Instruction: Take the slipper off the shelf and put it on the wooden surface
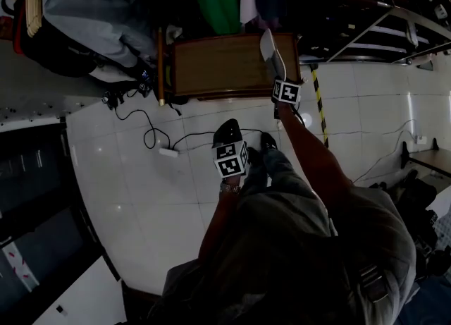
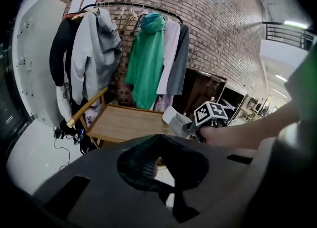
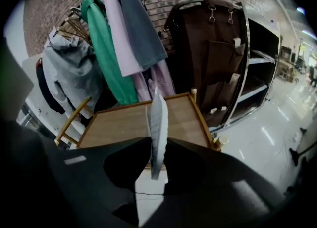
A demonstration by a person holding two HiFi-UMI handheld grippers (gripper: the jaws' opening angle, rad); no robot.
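Brickwork wall [image 2: 213, 19] at the back, white tiled floor [image 1: 169, 197] underneath. Along the wall, a curved black clothes rail [image 2: 133, 8] carrying a grey hooded jacket [image 2: 94, 54], a green hooded top [image 2: 146, 59], a pale pink garment [image 2: 168, 54] and a dark grey one [image 2: 180, 59], all hanging side by side. Further right, a chrome shelf unit [image 3: 257, 73] with a brown fabric cover [image 3: 213, 49] hanging at its near end. In front of the garments, a low rectangular table of light wood with a raised rim [image 1: 218, 63], serving as the wooden surface.

Flat grey slipper [image 3: 157, 123] already off the shelf, standing on edge and clenched firmly between the jaws of the right gripper [image 3: 157, 145], held over the right end of the table. Cannot tell whether touching the wood.

Left gripper [image 2: 159, 138] lower, over the floor before the table, jaws pressed together with nothing between them.
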